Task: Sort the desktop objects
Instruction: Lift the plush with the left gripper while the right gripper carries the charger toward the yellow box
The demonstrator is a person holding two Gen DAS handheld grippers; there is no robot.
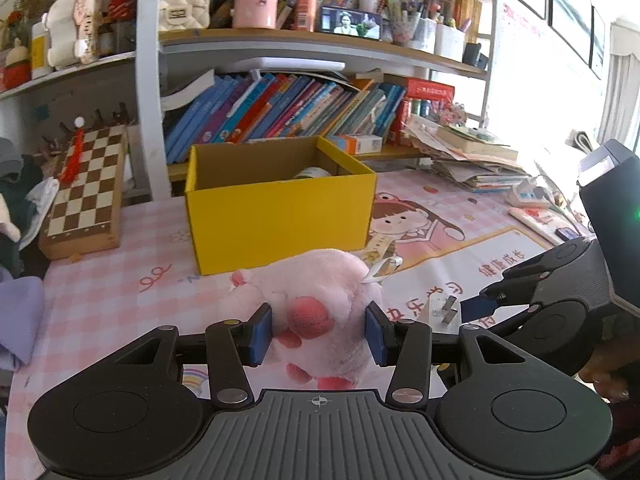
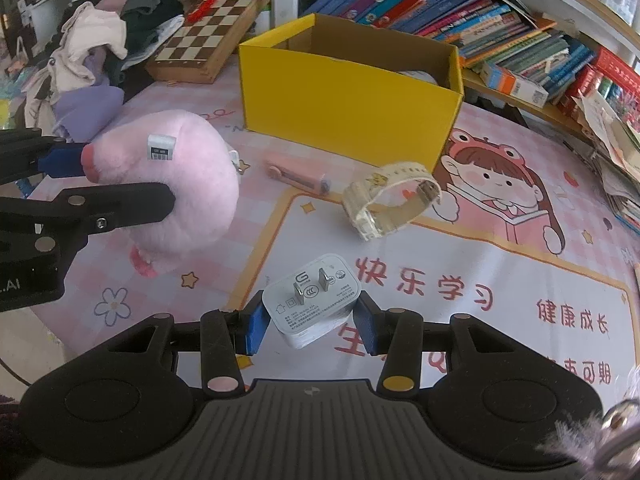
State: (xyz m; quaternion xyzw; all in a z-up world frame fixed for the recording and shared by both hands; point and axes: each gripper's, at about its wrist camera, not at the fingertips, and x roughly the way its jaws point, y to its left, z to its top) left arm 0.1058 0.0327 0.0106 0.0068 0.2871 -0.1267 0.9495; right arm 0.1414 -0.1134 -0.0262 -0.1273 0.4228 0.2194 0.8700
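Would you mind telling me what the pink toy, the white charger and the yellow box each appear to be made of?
The pink toy looks like soft plush fabric: its surface is fuzzy and it has a sewn-in label. The white charger appears to be smooth hard plastic with a slight sheen, printed markings and two metal prongs. The yellow box seems to be cardboard, matte yellow outside and plain brown inside.

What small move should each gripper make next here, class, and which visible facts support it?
Probably lift both loads and carry them over the yellow box. The left gripper is already closed on the pink plush toy, and the right gripper is clamped on the white charger. The box stands open just behind them, with something already inside, while the watch and pink pen lie on the mat.
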